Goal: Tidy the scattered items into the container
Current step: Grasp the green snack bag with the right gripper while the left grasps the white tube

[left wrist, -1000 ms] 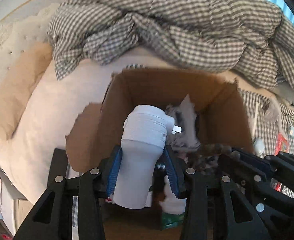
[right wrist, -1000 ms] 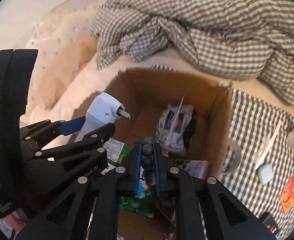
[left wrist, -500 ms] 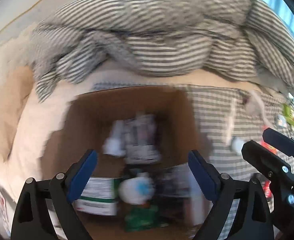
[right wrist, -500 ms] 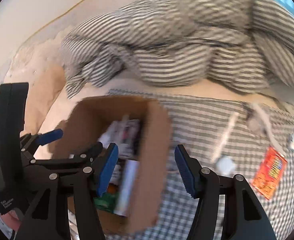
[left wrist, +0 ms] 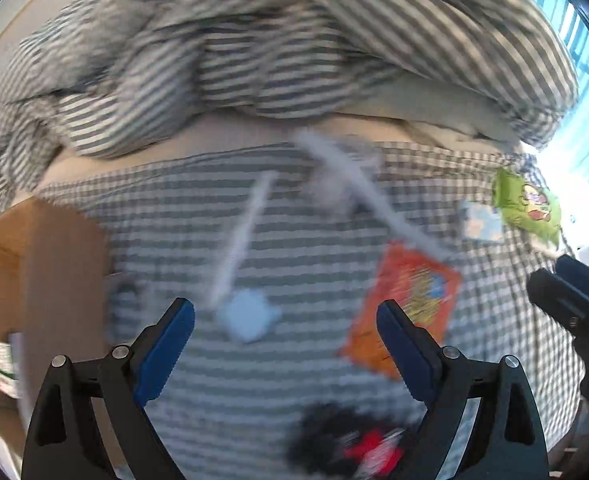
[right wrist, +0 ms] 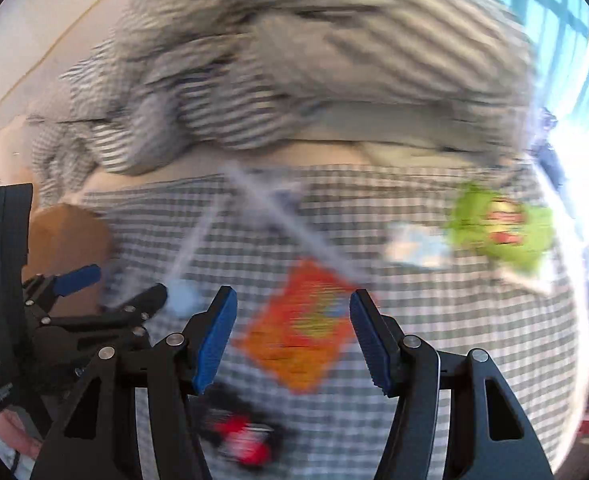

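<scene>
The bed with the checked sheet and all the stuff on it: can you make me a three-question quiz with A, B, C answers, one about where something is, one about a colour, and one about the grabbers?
1. Where is the brown cardboard box in the left wrist view?
A. left edge
B. right edge
C. top middle

2. What colour is the flat snack packet between the right gripper's fingers in its view?
A. purple
B. orange
C. white

3. How is the left gripper?
A. shut on a bottle
B. shut on a cloth
C. open, holding nothing

Answers:
1 A, the box fills the left side.
2 B, it is bright orange on the grey checked sheet.
3 C, its blue pads stand wide apart over the sheet.
</scene>
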`<state>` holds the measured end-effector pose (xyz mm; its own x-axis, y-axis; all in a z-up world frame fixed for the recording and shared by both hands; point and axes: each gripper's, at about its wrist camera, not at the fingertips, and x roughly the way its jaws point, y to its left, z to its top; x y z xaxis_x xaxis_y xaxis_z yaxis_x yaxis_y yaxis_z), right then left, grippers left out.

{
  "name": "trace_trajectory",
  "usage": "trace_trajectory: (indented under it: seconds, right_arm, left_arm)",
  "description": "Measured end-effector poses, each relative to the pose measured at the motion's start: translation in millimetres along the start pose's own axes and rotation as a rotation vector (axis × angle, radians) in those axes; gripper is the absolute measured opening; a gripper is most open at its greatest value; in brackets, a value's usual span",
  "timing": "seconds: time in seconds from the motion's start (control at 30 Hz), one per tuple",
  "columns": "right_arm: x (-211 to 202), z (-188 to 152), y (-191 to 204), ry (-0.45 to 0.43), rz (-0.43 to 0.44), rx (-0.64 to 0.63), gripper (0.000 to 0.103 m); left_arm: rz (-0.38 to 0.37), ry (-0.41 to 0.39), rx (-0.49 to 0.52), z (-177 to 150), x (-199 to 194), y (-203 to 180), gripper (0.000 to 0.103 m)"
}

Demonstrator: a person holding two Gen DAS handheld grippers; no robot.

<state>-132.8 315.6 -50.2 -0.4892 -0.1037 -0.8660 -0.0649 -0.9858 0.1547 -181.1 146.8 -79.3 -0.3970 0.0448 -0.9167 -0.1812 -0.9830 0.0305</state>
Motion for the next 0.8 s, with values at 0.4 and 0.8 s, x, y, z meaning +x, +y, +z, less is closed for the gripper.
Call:
trace_trajectory:
  seconds: [0.4,0.8]
  right_arm:
    - [34.1,39.0,-232.1,-0.039,-0.151,0.306,0.059]
    - [105.7,66.2,-266.6,0.037,-0.001,0.349,0.072]
  left_arm:
    - [0.047,0.043,0.081,42.3,73.9,-107.7,0.095]
    - [0.062,0.094,0.051,45.8,107.2,-100.9,0.095]
